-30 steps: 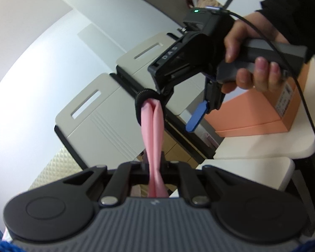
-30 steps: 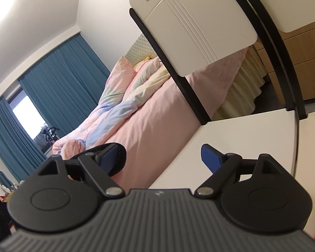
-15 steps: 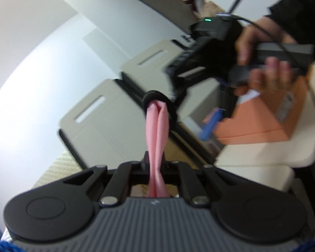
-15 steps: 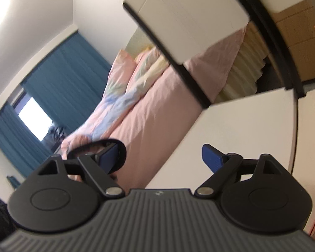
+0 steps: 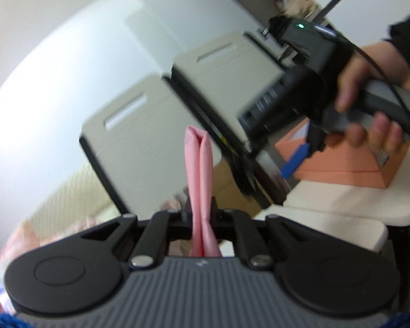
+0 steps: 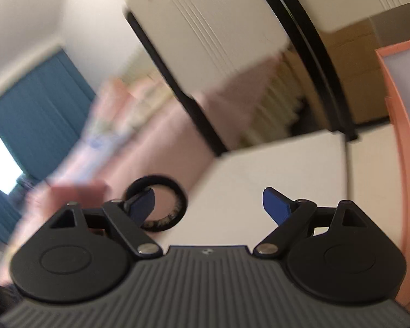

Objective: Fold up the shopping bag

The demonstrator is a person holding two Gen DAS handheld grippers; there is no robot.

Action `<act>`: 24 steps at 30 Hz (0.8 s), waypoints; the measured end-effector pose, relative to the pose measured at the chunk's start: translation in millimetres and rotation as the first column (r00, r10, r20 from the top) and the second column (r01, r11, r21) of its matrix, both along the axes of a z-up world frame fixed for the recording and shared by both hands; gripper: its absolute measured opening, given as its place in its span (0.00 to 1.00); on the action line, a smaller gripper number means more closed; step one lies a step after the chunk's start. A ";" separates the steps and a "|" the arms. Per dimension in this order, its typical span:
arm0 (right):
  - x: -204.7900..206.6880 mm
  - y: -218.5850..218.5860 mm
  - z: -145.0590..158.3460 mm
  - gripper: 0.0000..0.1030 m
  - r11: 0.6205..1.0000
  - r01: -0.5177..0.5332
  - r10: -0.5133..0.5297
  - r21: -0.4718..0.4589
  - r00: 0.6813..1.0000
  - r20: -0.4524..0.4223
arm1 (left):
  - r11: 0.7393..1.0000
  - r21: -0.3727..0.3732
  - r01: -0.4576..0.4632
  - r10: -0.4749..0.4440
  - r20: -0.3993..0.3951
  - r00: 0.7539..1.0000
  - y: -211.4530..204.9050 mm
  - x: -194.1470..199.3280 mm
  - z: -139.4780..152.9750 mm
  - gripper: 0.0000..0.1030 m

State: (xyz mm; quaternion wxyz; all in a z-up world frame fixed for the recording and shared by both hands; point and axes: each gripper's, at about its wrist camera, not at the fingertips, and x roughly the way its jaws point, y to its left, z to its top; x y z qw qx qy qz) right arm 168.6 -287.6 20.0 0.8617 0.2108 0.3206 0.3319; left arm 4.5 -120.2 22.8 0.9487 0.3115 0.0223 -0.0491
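My left gripper (image 5: 201, 213) is shut on the pink shopping bag (image 5: 199, 175), folded into a narrow strip that stands up between the jaws. My right gripper (image 6: 207, 205) is open with blue pads; a black elastic ring (image 6: 164, 202) hangs on its left finger (image 6: 140, 205). In the left wrist view the right gripper (image 5: 273, 155) sits to the right of the bag, apart from it, held by a hand (image 5: 369, 109). Both views are blurred.
White folding chairs (image 5: 139, 136) stand behind the bag. An orange box (image 5: 341, 164) lies on the white table (image 5: 355, 205) at right. In the right wrist view the white table (image 6: 273, 169), a pink bed (image 6: 150, 142) and blue curtains (image 6: 35, 109) show.
The right gripper has pulled away to the right, taking the black ring off the top of the pink strip. The ring now hangs on its left finger. The left gripper still holds the bag.
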 end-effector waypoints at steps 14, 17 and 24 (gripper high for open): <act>5.6 12.9 -3.1 0.85 0.935 -0.173 0.145 0.311 0.983 0.110 | 0.904 -0.427 -0.036 -0.089 -0.270 0.959 56.7 21.7 29.3 0.13; 2.9 15.0 -6.7 0.85 0.879 -0.275 0.239 0.390 0.961 0.139 | 0.815 -0.580 0.005 -0.195 -0.266 0.944 79.3 20.4 38.1 0.13; 10.3 12.7 -26.9 0.70 0.733 -0.322 0.322 0.600 0.940 0.111 | 0.613 -0.783 0.106 -0.448 -0.234 0.863 105.6 22.7 41.2 0.12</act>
